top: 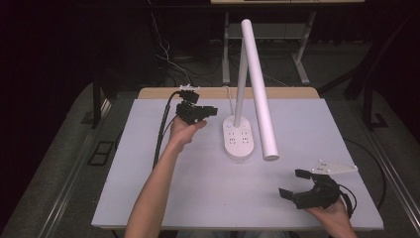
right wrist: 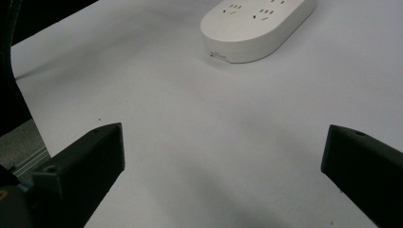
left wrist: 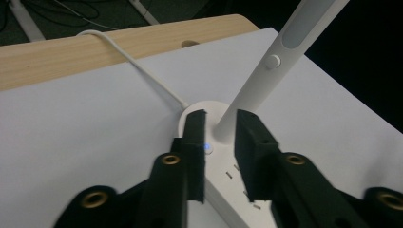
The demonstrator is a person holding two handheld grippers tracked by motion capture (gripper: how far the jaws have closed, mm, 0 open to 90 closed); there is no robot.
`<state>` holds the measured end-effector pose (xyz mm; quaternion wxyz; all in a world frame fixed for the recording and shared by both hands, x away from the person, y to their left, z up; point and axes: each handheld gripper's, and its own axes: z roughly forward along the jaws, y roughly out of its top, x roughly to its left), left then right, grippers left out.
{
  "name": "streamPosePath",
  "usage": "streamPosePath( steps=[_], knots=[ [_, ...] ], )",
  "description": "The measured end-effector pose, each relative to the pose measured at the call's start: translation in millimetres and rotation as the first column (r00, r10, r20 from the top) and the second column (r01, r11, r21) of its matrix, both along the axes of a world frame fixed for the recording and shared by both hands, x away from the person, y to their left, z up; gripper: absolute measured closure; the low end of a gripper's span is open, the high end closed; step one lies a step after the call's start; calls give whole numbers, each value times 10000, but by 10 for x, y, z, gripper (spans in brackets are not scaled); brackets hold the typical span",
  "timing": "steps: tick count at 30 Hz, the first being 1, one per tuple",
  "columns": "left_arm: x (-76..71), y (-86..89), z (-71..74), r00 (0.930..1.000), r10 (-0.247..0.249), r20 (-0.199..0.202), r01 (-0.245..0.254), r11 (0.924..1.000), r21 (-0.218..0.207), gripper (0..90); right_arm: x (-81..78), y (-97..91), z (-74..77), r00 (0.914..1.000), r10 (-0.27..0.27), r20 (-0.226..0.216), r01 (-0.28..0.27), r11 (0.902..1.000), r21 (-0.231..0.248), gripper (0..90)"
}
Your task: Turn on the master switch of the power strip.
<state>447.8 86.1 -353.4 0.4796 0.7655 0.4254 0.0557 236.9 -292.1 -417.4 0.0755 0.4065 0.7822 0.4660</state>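
we found the white desk lamp (top: 241, 141) standing near the middle of the white table (top: 148, 163), its base carrying sockets and a small lit blue light (left wrist: 207, 147). its cord (left wrist: 138, 66) ran to the far edge. the left gripper (top: 210, 111) hovered just beside the base, jaws narrowly apart, gripping nothing. the right gripper (top: 294, 183) sat near the front right, jaws wide apart.
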Motion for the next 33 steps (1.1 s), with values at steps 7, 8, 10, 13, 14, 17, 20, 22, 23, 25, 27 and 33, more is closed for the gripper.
streamPosePath(
  steps=[7, 8, 10, 13, 14, 17, 20, 22, 23, 25, 27, 33],
  knots=[
    [-110, 135, 36, 9969, -781, -16, 780, 9946, 678, 140, 1, 2, 1, 10000, 8, 13, -8, 10000, 10, 0],
    [-131, 147, 39, 9960, -892, -25, 892, 9939, 651, 140, 1, 2, 1, 10000, 8, 13, -8, 10000, 10, 0],
    [-173, 179, 44, 9943, -1066, -92, 1070, 9928, 540, 40, 2, 3, 1, 10000, 25, 17, -25, 10000, 4, 0],
    [-255, 239, 54, 9947, -1024, 1, 1022, 9932, 560, 0, 1, 2, 2, 10000, 1, 23, -1, 10000, 14, 0],
    [-281, 260, 57, 9943, -1066, 18, 1064, 9929, 535, 0, 1, 1, 2, 10000, -2, 21, 2, 10000, 16, 0],
    [-373, 324, 58, 9935, -1136, 102, 1129, 9921, 556, 0, 1, 0, 3, 10000, -7, 17, 7, 10000, 16, 0],
    [-475, 399, 52, 9938, -1084, 257, 1072, 9932, 445, 0, 1, 0, 4, 10000, -2, 20, 2, 10000, 19, 0],
    [-536, 452, 46, 9939, -1049, 345, 1034, 9938, 410, 0, 4, 3, 2, 10000, 0, 49, 0, 10000, 9, 0],
    [-565, 476, 42, 9939, -1040, 361, 1026, 9940, 382, 0, 5, 4, 1, 10000, 15, 41, -15, 10000, 6, 0],
    [-619, 522, 30, 9936, -1058, 400, 1043, 9938, 375, 0, 4, 7, 2, 10000, 4, 38, -4, 10000, 10, 0],
    [-674, 561, 16, 9929, -1098, 454, 1083, 9935, 344, 0, 3, 8, 3, 10000, -21, 42, 20, 10000, 22, 0],
    [-851, 647, -35, 9917, -1124, 616, 1116, 9936, 170, 0, 4, -5, 8, 10000, -77, 50, 76, 9999, 74, 0]
  ],
)
